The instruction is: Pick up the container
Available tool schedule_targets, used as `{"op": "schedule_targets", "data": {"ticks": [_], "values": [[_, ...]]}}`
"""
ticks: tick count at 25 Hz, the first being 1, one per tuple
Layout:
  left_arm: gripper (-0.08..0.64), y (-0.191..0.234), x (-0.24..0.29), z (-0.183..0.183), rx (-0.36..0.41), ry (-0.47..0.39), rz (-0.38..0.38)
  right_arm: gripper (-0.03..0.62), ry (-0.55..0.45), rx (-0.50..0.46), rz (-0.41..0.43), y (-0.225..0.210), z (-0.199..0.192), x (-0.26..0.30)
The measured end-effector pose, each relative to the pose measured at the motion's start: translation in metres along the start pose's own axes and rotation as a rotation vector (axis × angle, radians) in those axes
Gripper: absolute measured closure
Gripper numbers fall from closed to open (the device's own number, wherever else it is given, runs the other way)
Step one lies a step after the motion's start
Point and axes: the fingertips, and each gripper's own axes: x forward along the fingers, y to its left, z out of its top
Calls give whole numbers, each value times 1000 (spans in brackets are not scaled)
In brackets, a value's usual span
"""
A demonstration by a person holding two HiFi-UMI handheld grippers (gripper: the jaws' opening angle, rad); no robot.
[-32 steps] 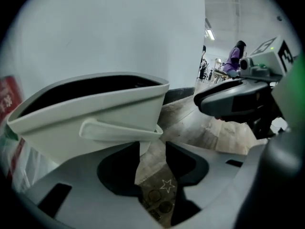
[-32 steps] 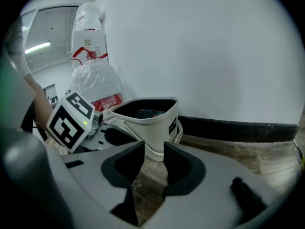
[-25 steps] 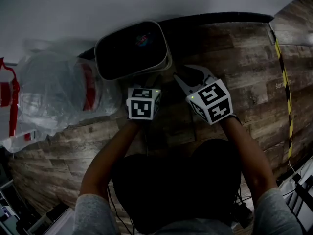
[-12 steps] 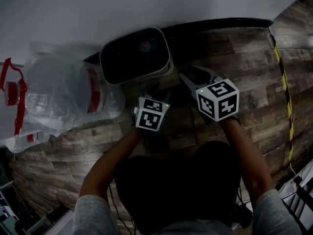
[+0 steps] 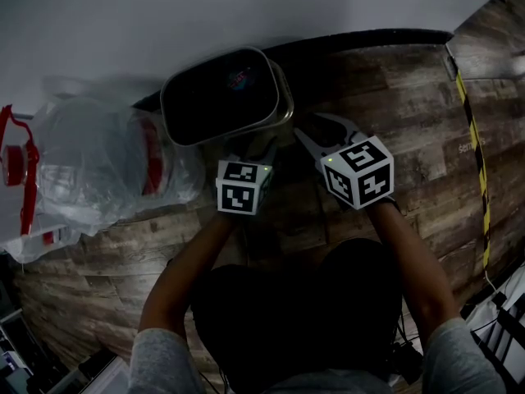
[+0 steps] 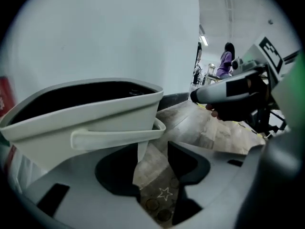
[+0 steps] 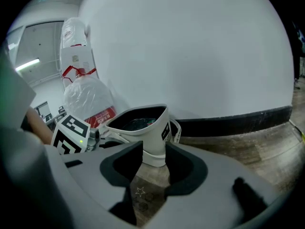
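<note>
The container [image 5: 225,97] is a pale grey bin with a dark inside, standing on the wood floor against the white wall. My left gripper [image 5: 264,151] is at its near right corner. In the left gripper view the bin [image 6: 86,111] and its side handle [image 6: 114,136] loom just beyond the open left gripper [image 6: 152,163]; its jaws have just been opening, and the pads touch nothing. My right gripper [image 5: 318,128] is to the right of the bin. The bin [image 7: 143,128] lies ahead of the right gripper [image 7: 153,163], whose jaws have also just been opening and hold nothing.
A clear plastic bag [image 5: 98,167] with red print and red handles [image 5: 16,162] lies left of the bin. The white wall [image 5: 246,6] with its black skirting runs behind. Yellow-black tape [image 5: 476,154] crosses the floor at the right. A person [image 6: 225,61] stands far off.
The left gripper drew back a little from the bin, then came forward again. The right gripper rolled slightly and stayed in place. The bin has not moved.
</note>
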Motion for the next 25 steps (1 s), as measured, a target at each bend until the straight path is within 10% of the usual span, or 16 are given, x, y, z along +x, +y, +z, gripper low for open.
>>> {"op": "schedule_targets", "data": {"ticks": [9, 19, 25], "values": [[357, -19, -16, 24, 149, -133, -28, 437, 15, 128, 16, -8, -8, 8], [348, 8, 0, -32, 1, 69, 3, 436, 61, 243, 29, -21, -31, 31], [345, 3, -7, -26, 102, 88, -30, 436, 19, 609, 42, -44, -48, 77]]}}
